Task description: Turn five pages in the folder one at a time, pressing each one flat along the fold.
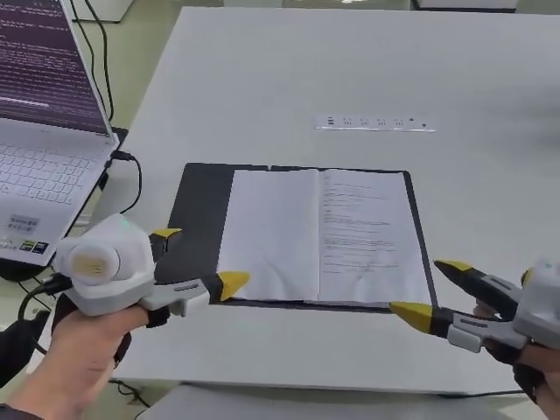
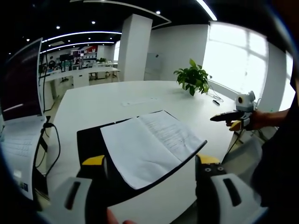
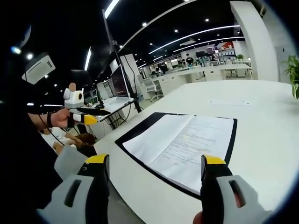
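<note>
The folder (image 1: 201, 219) lies open and flat on the white tabletop (image 1: 350, 70), a blank page on its left and a printed page on its right. The left claw (image 1: 199, 258) is spread at the folder's near left corner. The right claw (image 1: 429, 289) is spread just off the near right corner. Neither claw grips anything.

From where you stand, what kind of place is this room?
Probably an open-plan office: a large white table with an open silver laptop, rows of white desks further back, and a green potted plant near the window.
</note>
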Demonstrator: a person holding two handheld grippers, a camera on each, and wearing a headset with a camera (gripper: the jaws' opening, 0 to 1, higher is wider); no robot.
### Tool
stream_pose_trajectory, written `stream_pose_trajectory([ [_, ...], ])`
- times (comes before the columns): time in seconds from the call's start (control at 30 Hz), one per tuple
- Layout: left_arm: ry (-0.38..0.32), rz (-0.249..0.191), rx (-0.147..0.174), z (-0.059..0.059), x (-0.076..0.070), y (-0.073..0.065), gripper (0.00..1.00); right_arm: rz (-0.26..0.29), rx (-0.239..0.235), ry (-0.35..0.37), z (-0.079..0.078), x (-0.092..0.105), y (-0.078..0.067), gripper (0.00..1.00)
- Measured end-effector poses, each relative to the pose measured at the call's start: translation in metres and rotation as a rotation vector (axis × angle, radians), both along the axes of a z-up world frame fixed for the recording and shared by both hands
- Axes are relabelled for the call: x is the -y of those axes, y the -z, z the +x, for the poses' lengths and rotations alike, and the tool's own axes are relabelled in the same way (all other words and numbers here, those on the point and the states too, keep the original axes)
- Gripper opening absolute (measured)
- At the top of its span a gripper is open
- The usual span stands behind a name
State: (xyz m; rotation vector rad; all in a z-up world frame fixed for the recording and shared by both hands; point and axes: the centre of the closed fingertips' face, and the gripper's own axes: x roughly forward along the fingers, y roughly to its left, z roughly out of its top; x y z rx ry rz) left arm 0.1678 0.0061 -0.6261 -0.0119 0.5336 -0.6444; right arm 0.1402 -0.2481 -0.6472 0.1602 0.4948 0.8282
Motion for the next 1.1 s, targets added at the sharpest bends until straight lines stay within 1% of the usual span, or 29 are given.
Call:
stream_pose_trajectory([
  [0.13,0.018,-0.009,-0.009,0.001,0.010,0.002,0.76,0.002,0.000,0.015,-0.003,0.003,0.000,0.82],
  [0.2,0.033,-0.004,-0.012,0.004,0.015,0.004,0.76,0.000,0.001,0.021,-0.004,0.005,0.001,0.84],
  [0.27,0.042,-0.011,-0.014,0.005,0.021,0.005,0.75,0.004,-0.004,0.027,-0.003,0.007,0.002,0.84],
  [0.3,0.056,-0.017,-0.020,0.006,0.029,0.006,0.75,0.003,-0.006,0.031,-0.004,0.008,0.002,0.85],
  [0.4,0.092,-0.008,-0.028,0.008,0.041,0.010,0.75,0.009,-0.013,0.039,-0.007,0.009,0.002,0.85],
  [0.6,0.154,-0.014,-0.039,0.015,0.074,0.015,0.74,0.018,-0.021,0.059,-0.010,0.015,0.002,0.86],
  [0.67,0.177,-0.011,-0.043,0.019,0.083,0.018,0.74,0.017,-0.025,0.065,-0.011,0.018,0.005,0.86],
  [0.8,0.227,0.005,-0.049,0.022,0.103,0.022,0.73,0.021,-0.027,0.082,-0.011,0.025,0.008,0.85],
  [0.93,0.261,0.010,-0.057,0.027,0.120,0.026,0.73,0.015,-0.046,0.084,-0.012,0.029,0.014,0.85],
  [1.0,0.283,0.015,-0.063,0.031,0.130,0.031,0.73,0.013,-0.054,0.084,-0.013,0.031,0.017,0.84],
  [1.07,0.294,0.010,-0.071,0.034,0.139,0.033,0.73,0.015,-0.061,0.088,-0.014,0.033,0.019,0.85],
  [1.1,0.300,0.002,-0.078,0.036,0.145,0.034,0.73,0.016,-0.063,0.089,-0.014,0.034,0.019,0.85],
])
